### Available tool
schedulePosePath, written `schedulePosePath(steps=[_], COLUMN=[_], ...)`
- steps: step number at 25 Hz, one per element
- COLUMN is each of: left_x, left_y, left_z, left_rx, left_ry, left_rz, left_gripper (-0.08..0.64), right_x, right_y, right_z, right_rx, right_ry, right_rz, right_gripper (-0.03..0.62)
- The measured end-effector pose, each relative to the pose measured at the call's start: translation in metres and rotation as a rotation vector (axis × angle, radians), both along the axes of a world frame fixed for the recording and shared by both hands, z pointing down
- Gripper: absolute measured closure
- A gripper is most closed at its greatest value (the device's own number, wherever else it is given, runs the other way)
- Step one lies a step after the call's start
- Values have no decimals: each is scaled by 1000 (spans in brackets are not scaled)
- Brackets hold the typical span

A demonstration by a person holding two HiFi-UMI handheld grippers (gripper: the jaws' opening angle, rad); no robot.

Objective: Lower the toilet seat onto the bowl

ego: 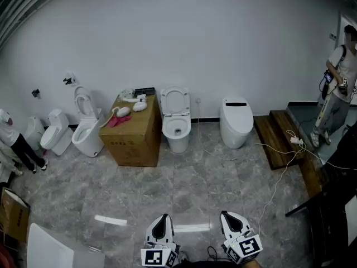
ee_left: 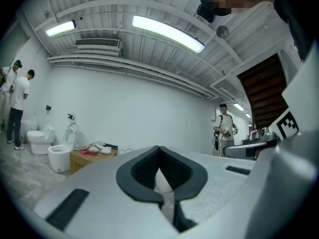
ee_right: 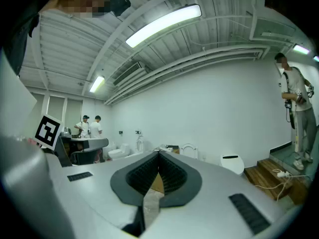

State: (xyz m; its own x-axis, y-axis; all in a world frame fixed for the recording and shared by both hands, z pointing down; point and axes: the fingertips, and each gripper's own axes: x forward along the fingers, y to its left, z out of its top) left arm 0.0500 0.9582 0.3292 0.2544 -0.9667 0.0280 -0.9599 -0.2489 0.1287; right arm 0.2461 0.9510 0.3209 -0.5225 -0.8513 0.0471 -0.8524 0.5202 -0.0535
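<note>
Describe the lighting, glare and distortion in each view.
Head view: dim, even light; pale glare streaks on the floor; the wall bows. Left gripper view: a ceiling lamp washes out; black round rim. Right gripper view: same black rim, strong fisheye bending.

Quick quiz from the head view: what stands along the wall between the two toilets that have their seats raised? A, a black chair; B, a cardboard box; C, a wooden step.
B: the cardboard box stands between the left open toilet and the middle open toilet.
</note>
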Motion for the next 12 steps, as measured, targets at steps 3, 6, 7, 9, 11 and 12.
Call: schedulePosePath(steps=[3,6,7,9,11,12], left_x=[-6,-14,-17,-26,-36,-40], left_y=[-2,-7,-7,-8,-8,-8], left_z=[-7,-14,-13,-13,-12,-10], left_rx=[18,60,61,41,25,24], left_ry=[7,36,41,37,34,36], left_rz=[-8,-7,-4,-12,-14,-10], left_gripper=[551,551,551,551,551,551], right_x=[-5,-15,-18,-27,-36,-41], right_y=[-1,-5,-6,-7,-7,-7], right_z=[-1,-3,-3,-4,-2,-1], right_rx=[-1,2,3,1,-3,-3], right_ry=[0,1,2,4,13,23], right_rz=[2,1,-1,-1,0,0], right_gripper=[571,571,571,571,571,571])
